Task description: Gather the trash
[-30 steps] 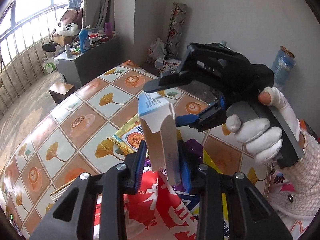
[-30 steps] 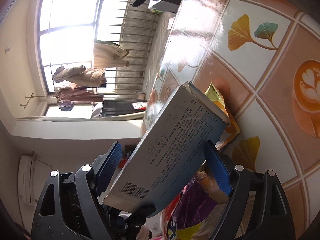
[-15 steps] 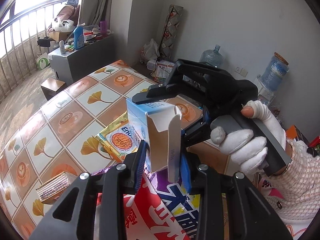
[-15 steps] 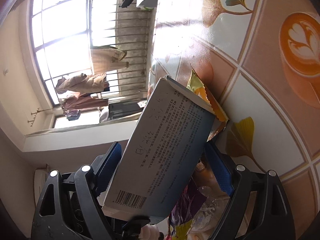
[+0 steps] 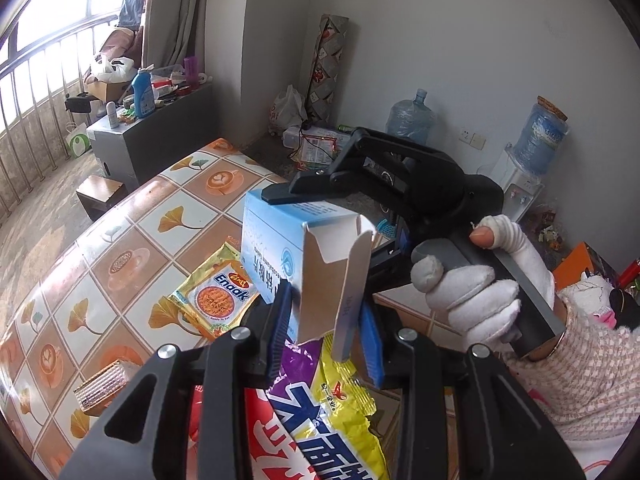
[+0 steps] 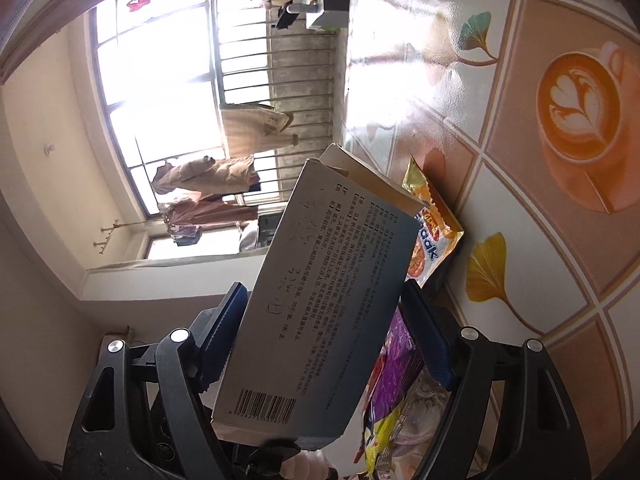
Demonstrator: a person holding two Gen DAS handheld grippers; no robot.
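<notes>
I'm looking down my left gripper (image 5: 326,330) and its blue pads are pinching the open flap end of a blue-and-white cardboard box (image 5: 280,248), so that claw is nearly closed on the thin card. Right underneath, a crinkly purple-and-yellow snack bag (image 5: 332,408) and a red wrapper (image 5: 224,432) are lying at the near edge of the table (image 5: 132,232) with the coffee-cup and ginkgo-leaf tile print. I'm also squeezing the same box with my right gripper (image 6: 320,344), jaws set wide across its broad sides, one finger on top and one below in the left view. The box is hanging in the air above the table, tilted. Just past it a yellow Enaak noodle packet (image 5: 212,300) is lying flat, and off toward the left edge a small clear ribbed plastic tray (image 5: 102,388) is sitting by itself.
</notes>
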